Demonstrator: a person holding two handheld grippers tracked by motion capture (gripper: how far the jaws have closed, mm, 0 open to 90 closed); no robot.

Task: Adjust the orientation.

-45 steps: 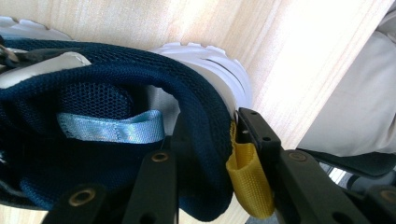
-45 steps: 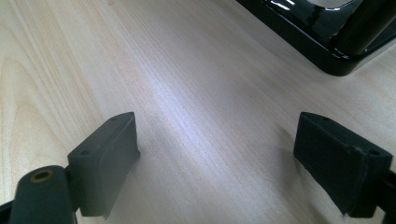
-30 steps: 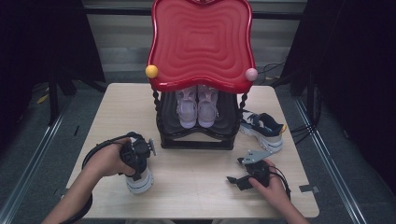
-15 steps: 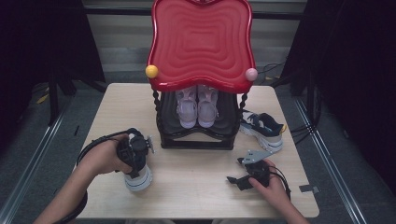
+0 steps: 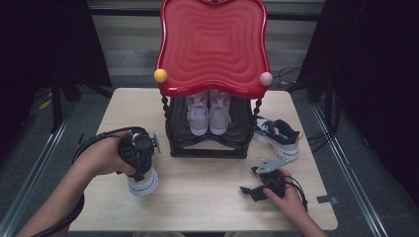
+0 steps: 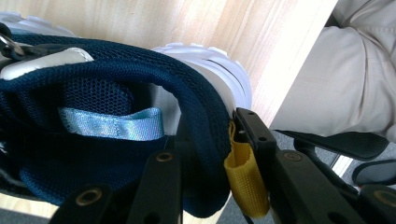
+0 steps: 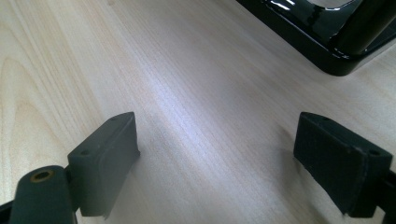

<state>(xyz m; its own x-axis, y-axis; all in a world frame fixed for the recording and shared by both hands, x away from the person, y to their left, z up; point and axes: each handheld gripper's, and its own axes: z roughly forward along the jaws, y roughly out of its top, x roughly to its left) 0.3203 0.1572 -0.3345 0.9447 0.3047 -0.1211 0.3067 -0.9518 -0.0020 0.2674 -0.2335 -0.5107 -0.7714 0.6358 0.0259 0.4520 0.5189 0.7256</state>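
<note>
**Left gripper view: heel-collar grip on the navy sneaker**

Left gripper view shows the left gripper (image 6: 205, 186) clamped on the padded heel collar of the navy sneaker (image 6: 107, 140): one jaw sits inside the shoe opening, the other outside against the heel, beside the yellow pull tab (image 6: 243, 172). The collar foam is visibly pinched between the pads.

**Location.** In the high view the navy sneaker (image 5: 143, 182) is at the front left of the table (image 5: 207, 197), toe end down, under the left gripper (image 5: 138, 153). Whether the sole touches the table cannot be confirmed from that view.

**Handling estimate.**
- Weight: likely light; mesh upper with a foam sole.
- Stiffness: the upper is soft and yields under pressure; the sole is firmer. Held by the collar alone, the shoe may hang and swing toe-down.
- Grip point: the heel collar is a sound choice, since the padding compresses and resists slipping. The pull tab is too thin and loose to bear the load alone.
- Fragility: low; the risk is rotation in the jaws, not damage.

**Appearance.** Dark navy mesh upper, pale blue ribbon loop inside, white ribbed sole, yellow heel tab.

**Other items.** The right gripper (image 7: 224, 163) rests on the table with jaws spread and nothing between them. A matching sneaker (image 5: 276, 138) lies to the right of the black shoe rack (image 5: 207, 148).
</note>
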